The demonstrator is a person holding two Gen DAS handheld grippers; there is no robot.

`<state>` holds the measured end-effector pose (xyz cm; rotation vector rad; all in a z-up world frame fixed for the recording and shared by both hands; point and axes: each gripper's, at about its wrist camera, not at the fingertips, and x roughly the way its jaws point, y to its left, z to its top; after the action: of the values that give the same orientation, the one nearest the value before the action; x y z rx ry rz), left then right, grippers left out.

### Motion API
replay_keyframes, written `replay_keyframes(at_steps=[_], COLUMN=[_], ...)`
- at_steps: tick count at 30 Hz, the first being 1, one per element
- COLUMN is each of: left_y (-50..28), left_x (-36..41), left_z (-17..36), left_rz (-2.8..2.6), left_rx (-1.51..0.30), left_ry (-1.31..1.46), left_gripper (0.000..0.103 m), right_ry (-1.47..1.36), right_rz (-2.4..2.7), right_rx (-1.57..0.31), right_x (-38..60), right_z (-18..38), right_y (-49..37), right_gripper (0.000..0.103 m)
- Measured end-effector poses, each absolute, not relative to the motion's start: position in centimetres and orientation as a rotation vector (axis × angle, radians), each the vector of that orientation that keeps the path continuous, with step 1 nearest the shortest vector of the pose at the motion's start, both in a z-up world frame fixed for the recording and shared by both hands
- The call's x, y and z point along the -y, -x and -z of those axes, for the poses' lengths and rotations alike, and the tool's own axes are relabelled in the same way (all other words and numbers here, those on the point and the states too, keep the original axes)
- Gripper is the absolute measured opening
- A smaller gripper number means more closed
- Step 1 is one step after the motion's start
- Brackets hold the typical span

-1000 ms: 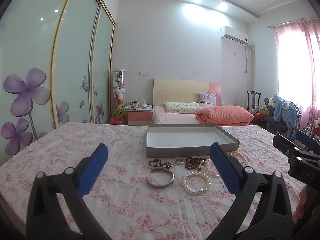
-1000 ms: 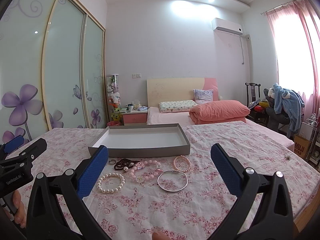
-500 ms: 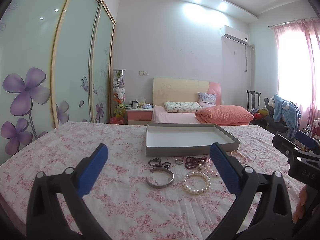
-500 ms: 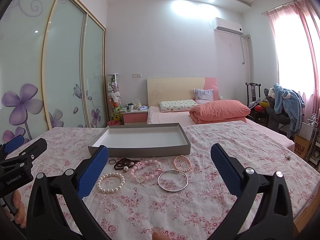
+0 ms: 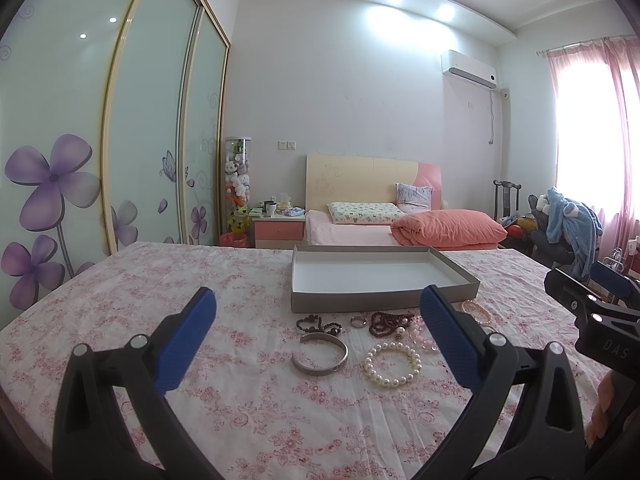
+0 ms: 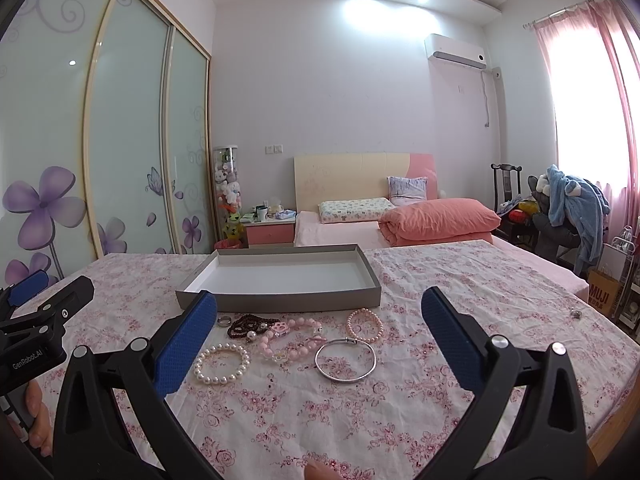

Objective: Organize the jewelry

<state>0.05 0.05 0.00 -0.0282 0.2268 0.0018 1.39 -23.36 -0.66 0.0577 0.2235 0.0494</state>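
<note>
Both the left gripper point(image 5: 316, 312) and right gripper point(image 6: 318, 312) hover with fingers spread wide, holding nothing. The jewelry point(image 6: 280, 336) lies on the floral bedspread point(image 6: 440, 288) just before the empty grey tray point(image 6: 280, 300), between the fingers.

Left tool point(image 5: 316, 308): jaws spread wide, nothing between the blue pads point(image 5: 184, 336); black arms fan out low in its own view.
Right tool point(image 6: 319, 308): jaws equally wide apart, holding nothing, pointed forward and level.
Relative placing: the right tool point(image 5: 592, 304) appears at the right edge of the left view; the left tool point(image 6: 40, 312) appears at the left edge of the right view; the two are side by side, well apart.
Left hand point(image 6: 36, 424): fingers wrap the handle under the left tool.
Right hand point(image 5: 608, 408): fingertips show below the right tool's body.
</note>
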Motion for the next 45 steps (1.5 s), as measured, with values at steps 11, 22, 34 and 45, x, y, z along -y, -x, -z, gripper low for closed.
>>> replay_keyframes(at_steps=[11, 22, 34, 45], left_y=[-0.1, -0.1, -0.1, -4.5], left_x=[-0.1, -0.1, 0.3, -1.3], left_z=[0.0, 0.0, 0.5, 2.5], left_rz=[-0.002, -0.002, -0.005, -0.029], left_rx=[-0.228, -0.229, -0.241, -0.461], left_ry=[0.028, 0.029, 0.028, 0.011], left_gripper=[0.099, 0.099, 0.099, 0.099], right_ry=[-0.059, -0.058, -0.059, -0.087], right_rz=[-0.049, -0.050, -0.049, -0.053], right_rx=[-0.224, -0.226, -0.241, -0.666], right_x=[23.4, 23.3, 23.2, 25.7], right_z=[0.7, 0.8, 1.1, 5.1], right_y=[-1.3, -1.3, -1.4, -8.2], right_gripper=[0.101, 0.101, 0.101, 0.101])
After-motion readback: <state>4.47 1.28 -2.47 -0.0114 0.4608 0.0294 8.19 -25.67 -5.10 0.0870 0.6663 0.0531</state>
